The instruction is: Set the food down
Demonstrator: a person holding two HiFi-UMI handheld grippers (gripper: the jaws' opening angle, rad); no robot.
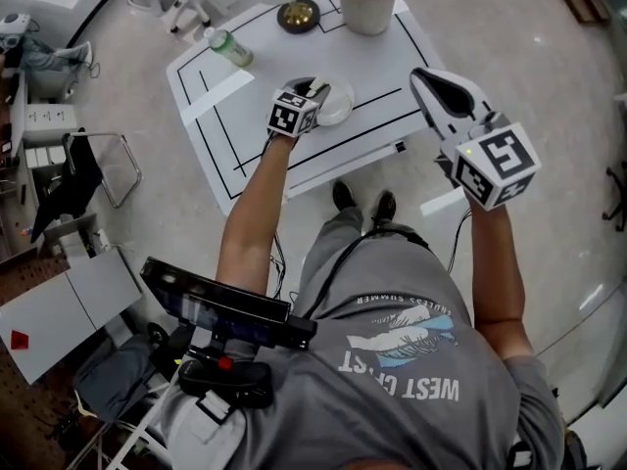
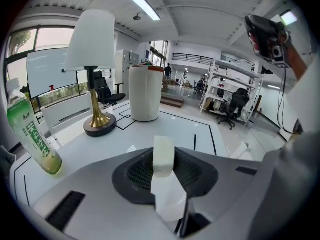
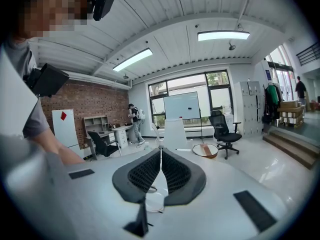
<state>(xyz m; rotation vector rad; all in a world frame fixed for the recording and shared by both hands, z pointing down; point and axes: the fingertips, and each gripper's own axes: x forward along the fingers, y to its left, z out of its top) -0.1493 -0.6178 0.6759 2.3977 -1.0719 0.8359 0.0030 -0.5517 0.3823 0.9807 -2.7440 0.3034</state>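
Now our left claw grips a pale food block by its sides over the white plate; it looks soft, light and crumbly. Our right claw is closed and empty.

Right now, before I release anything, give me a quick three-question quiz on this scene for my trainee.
1. Multiple choice: what sits between the jaws of the left gripper?
A) a spoon
B) a pale block of food
C) nothing

2. True or false: the right gripper is shut with nothing between its jaws.

3. Fill in: in the left gripper view, the green bottle stands to the ____ of the lamp.

Key: 1 B; 2 true; 3 left.
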